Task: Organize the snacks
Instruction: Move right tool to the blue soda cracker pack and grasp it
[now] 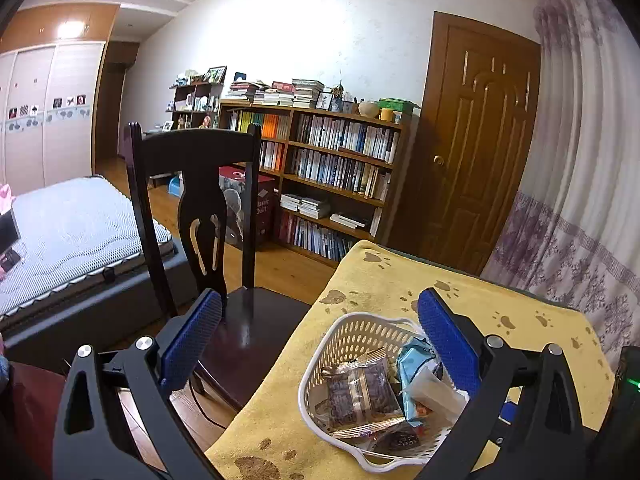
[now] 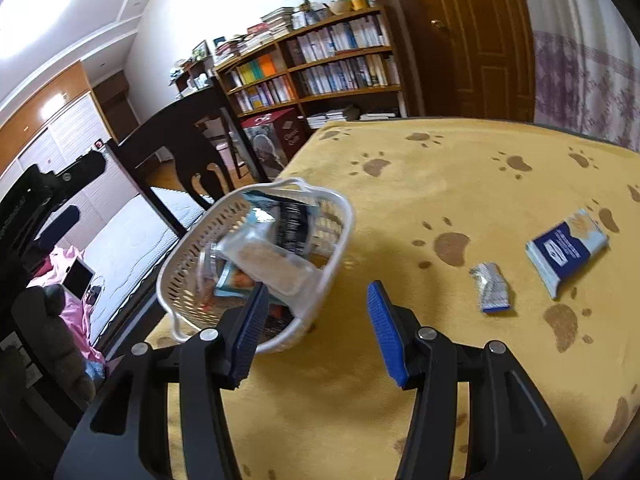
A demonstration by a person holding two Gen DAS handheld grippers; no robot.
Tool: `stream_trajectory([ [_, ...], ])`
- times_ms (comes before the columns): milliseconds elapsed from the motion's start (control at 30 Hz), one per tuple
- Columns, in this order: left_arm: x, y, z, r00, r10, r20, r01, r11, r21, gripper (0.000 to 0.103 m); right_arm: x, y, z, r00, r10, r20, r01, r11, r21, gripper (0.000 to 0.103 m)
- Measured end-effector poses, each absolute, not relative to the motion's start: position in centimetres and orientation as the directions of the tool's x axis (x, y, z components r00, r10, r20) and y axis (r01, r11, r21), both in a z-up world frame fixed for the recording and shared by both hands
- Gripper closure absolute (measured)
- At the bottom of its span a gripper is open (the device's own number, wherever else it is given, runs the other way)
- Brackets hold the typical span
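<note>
A white slotted basket (image 1: pixel 344 340) (image 2: pixel 188 268) sits near the left edge of the yellow paw-print cloth, holding several wrapped snacks, among them a dark bar in a clear wrapper (image 1: pixel 362 394) and a pale biscuit pack (image 2: pixel 272 266). My left gripper (image 1: pixel 320 316) hangs open above the basket's left side, nothing between its blue pads. My right gripper (image 2: pixel 316 300) stands open just right of the basket, its left pad over the rim. On the cloth to the right lie a small silver-and-blue snack (image 2: pixel 491 287) and a blue-and-white packet (image 2: pixel 566 250).
A dark wooden chair (image 1: pixel 208 216) stands against the table's left side, with a bed (image 1: pixel 68 236) behind it. A bookshelf (image 1: pixel 332 168), a brown door (image 1: pixel 476 140) and a curtain (image 1: pixel 580 184) line the far wall. The other gripper (image 2: pixel 44 200) shows at the left.
</note>
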State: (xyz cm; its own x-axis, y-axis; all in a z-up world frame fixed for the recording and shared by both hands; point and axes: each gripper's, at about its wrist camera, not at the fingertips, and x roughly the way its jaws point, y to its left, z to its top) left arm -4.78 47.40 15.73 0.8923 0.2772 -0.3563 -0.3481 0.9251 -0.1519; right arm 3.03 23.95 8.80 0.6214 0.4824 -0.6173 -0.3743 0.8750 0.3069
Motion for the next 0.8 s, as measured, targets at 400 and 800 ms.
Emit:
stream_trajectory([
  [400,-4.6,44.7,15.5,0.896,0.285,-0.34,-0.318,0.947,-0.044,0.003,3.5,19.6,7.0,0.64,0.424,-0.641,-0.267,0.905,0.332,0.035],
  [800,-4.2,42.5,15.1,0.901,0.257,-0.349,-0.277,0.961,-0.006,0.003,4.6,11.3,4.6,0.679,0.306,-0.668,-0.063,0.93,0.362,0.029],
])
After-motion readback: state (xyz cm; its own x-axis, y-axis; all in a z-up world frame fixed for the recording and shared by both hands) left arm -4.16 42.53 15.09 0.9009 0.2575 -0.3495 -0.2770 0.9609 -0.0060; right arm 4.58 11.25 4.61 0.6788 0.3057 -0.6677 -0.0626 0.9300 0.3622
